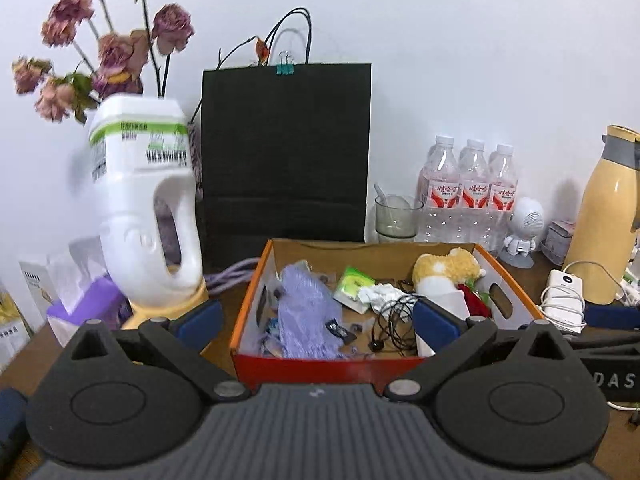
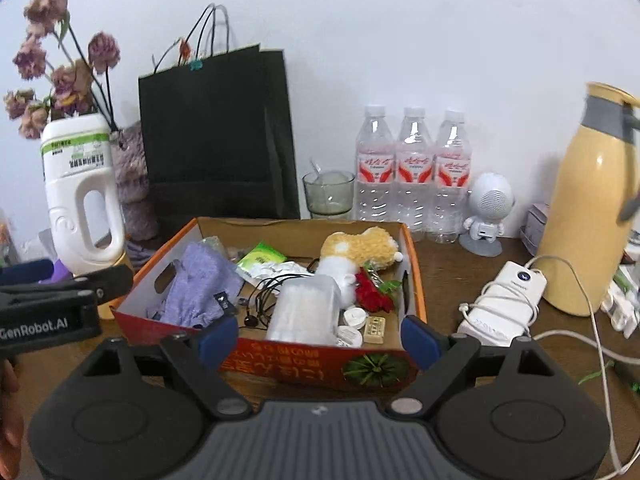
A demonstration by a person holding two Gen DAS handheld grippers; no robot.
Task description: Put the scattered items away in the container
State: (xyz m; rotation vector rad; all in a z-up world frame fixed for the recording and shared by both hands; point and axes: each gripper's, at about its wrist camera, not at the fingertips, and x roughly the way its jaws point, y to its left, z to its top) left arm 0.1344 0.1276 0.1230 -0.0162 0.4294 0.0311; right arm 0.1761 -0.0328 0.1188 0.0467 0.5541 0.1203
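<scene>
An orange-and-red cardboard box sits on the wooden table, just ahead of both grippers. It holds a purple knit cloth, a yellow plush toy, a green tissue pack, black earphones, a red flower, a clear plastic tub and small white caps. My left gripper is open and empty at the box's front. My right gripper is open and empty, its jaws spread across the box's front wall.
A white jug with dried flowers stands left. A black paper bag, a glass, three water bottles, a white robot figure, a yellow thermos and a white power bank with cable stand behind and right.
</scene>
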